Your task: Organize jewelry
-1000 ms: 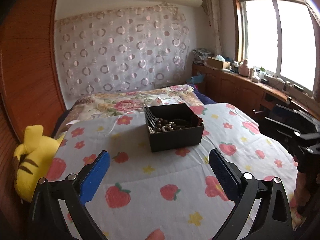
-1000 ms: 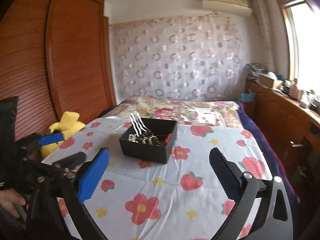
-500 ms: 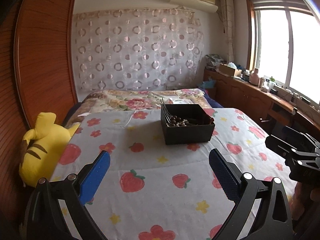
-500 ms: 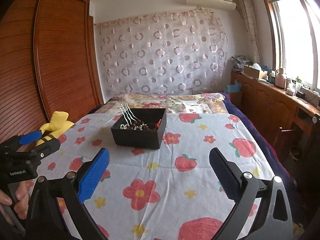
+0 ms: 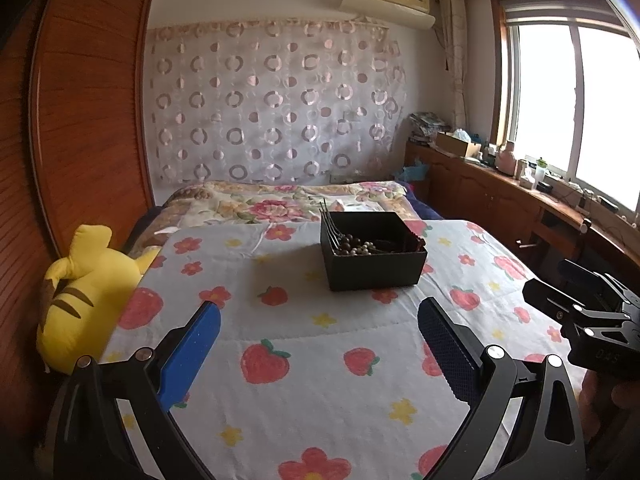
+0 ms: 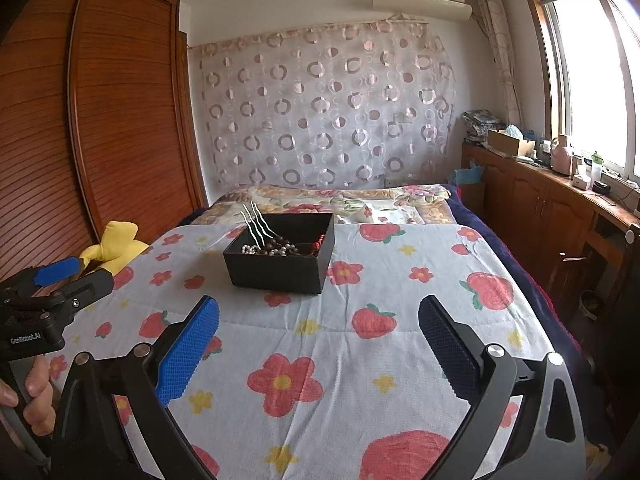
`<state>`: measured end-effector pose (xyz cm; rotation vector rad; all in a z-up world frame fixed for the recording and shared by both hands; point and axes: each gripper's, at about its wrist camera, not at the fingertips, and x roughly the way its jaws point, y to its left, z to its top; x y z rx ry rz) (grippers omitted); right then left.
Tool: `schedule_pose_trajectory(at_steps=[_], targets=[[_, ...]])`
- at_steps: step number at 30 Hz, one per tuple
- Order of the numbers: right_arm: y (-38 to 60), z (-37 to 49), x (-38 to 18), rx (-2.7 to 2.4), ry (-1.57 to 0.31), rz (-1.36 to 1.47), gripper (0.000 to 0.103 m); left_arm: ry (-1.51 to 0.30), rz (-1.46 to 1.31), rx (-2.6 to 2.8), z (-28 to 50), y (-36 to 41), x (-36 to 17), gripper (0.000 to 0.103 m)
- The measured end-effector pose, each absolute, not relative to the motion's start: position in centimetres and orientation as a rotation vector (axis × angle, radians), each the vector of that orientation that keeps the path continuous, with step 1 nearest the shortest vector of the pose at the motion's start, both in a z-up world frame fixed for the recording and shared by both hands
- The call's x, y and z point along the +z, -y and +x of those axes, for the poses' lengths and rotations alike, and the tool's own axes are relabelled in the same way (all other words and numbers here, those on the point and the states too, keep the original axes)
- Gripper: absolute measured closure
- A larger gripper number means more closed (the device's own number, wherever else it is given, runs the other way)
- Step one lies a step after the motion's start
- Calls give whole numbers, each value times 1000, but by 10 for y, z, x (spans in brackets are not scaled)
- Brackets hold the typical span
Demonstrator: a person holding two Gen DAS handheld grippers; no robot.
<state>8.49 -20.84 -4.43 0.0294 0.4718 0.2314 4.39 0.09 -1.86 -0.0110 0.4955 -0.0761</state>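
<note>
A black open box (image 5: 374,258) sits on the flowered bedspread (image 5: 320,360); it also shows in the right wrist view (image 6: 282,258). It holds brown and pearl beads (image 5: 356,247), something red (image 6: 318,240), and several thin wavy hair pins (image 6: 258,222) that stick up at its left side. My left gripper (image 5: 320,344) is open and empty, well short of the box. My right gripper (image 6: 320,344) is open and empty, also short of the box. The left gripper's body shows at the left of the right wrist view (image 6: 44,300).
A yellow plush toy (image 5: 84,292) lies at the bed's left edge by the wooden wardrobe (image 5: 80,120). A wooden cabinet (image 6: 560,208) with clutter runs under the window on the right. A floral quilt (image 5: 280,204) lies behind the box.
Both grippers have drawn back and lifted, so the box looks farther away and more of the room shows. Both stay open.
</note>
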Motion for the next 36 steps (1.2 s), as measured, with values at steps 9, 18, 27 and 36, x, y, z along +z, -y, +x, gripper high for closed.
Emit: schedule_pose_trajectory(at_steps=[9,18,27,36], targets=[[208,83,-45,229,-467,28,2,-493,-8,-75,43,-1,-18,8],[209,82,-46,231,-467,29,2,-477,-4,-72,39,-3,-10,8],[209,82,-46,231,-467,29,2,-466,3,-72,36,-2,-6,8],[208,82,-47,231,-465,30,2,-469,-1,-73,36,-2,-6,8]])
